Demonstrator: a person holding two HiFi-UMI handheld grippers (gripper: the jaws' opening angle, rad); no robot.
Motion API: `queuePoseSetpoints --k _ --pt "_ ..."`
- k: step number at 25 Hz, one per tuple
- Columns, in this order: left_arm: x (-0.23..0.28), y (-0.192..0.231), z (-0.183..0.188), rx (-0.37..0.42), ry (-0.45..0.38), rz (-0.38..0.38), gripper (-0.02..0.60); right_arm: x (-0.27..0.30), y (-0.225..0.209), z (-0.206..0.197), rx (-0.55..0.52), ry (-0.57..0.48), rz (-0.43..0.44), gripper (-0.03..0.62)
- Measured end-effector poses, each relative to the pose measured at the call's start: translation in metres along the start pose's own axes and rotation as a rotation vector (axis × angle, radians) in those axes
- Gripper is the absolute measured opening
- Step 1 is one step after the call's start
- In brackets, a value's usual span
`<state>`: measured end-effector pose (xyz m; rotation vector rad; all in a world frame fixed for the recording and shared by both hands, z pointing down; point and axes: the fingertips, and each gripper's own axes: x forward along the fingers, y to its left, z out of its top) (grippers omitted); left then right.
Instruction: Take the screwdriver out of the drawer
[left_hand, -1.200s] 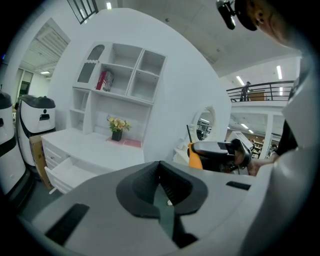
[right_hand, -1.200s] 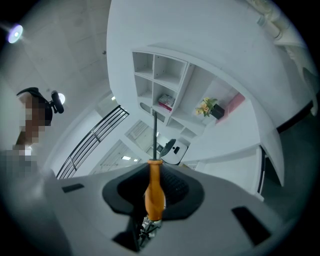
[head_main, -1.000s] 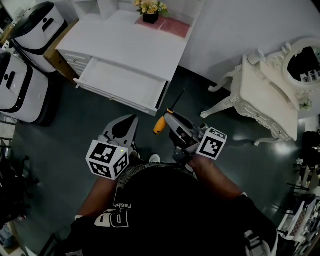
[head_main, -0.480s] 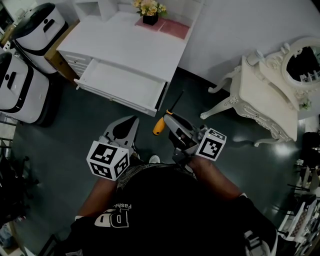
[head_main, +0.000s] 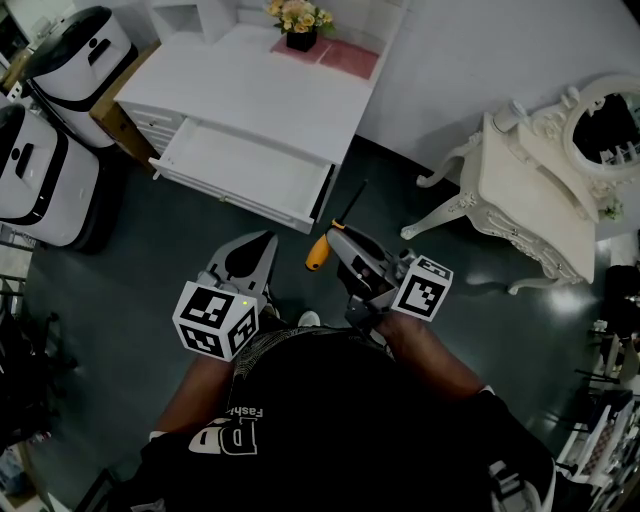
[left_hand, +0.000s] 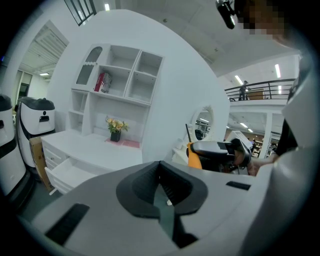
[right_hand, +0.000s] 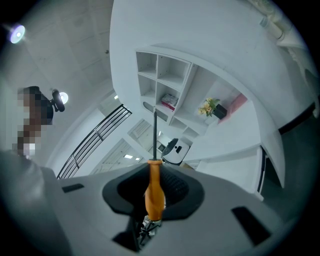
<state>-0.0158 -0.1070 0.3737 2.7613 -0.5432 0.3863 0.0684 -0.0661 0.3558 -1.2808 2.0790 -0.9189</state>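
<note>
The screwdriver (head_main: 330, 232), with an orange handle (right_hand: 154, 194) and a thin dark shaft, is held above the dark floor, outside the drawer. My right gripper (head_main: 342, 246) is shut on its handle, the shaft pointing up and away toward the desk. The white drawer (head_main: 243, 170) of the desk stands pulled open with nothing visible inside. My left gripper (head_main: 247, 258) hovers beside the right one in front of the drawer, its jaws shut on nothing. In the left gripper view the screwdriver handle (left_hand: 193, 154) and the right gripper show at the right.
A white desk (head_main: 260, 80) holds a flower pot (head_main: 301, 18) and a pink mat. Two white-and-black appliances (head_main: 45, 150) stand left of the desk. An ornate white side table (head_main: 530, 190) stands at the right. Dark floor lies between desk and person.
</note>
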Motion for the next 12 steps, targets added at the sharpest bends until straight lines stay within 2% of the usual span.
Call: queuePoseSetpoints --k 12 --pt "-0.0028 -0.0060 0.0012 0.011 -0.003 0.000 0.014 -0.0043 0.0037 0.0009 -0.013 -0.004 0.003 0.074"
